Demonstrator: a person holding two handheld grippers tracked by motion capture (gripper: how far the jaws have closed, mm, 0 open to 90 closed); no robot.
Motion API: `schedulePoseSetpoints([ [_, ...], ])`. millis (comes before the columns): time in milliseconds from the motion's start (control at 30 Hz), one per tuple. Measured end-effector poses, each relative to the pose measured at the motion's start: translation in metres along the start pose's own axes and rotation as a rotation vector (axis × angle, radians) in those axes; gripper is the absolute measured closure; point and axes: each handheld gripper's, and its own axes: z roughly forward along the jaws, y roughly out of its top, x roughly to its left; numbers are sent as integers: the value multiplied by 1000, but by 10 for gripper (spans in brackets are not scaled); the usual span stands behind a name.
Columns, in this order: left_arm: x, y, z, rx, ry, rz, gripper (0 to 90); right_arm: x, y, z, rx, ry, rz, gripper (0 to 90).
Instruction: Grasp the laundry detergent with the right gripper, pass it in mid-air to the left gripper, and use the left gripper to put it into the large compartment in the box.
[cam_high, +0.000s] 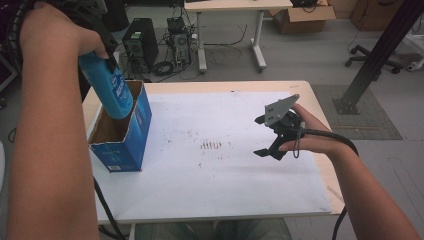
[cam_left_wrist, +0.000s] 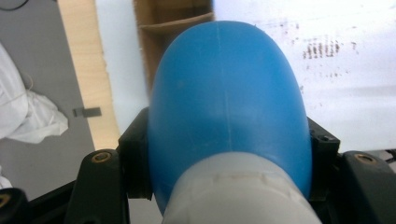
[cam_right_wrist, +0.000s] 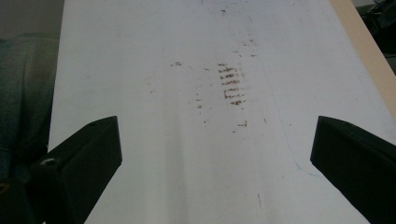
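Gripping the blue bottle (cam_high: 107, 85), left claw (cam_high: 102, 47) hangs over the box (cam_high: 127, 137).

Bottle (cam_high: 107, 87) bright blue with white lettering, white cap end (cam_left_wrist: 243, 191). Box (cam_high: 125, 135) blue outside with white print, plain brown cardboard inside. Counter (cam_high: 320, 165) pale wood, covered by white sheet (cam_high: 225, 185) with small brown smudge marks in rows at centre. Both grippers black; right gripper (cam_high: 262, 136) carries a grey plate.

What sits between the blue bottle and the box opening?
Nothing visible. The blue plastic bottle, clamped in the left gripper, hangs bottom-first over the open-topped blue cardboard box; the visible part of its brown interior looks empty.
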Motion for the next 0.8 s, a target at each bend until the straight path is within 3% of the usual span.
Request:
schedulePoseSetpoints([
  [300,18,1,12,-11,20,-26,376,-1,-2,3,7,3,11,21],
  [800,35,5,50,10,20,-10,377,-6,-3,6,20,10,34,21],
])
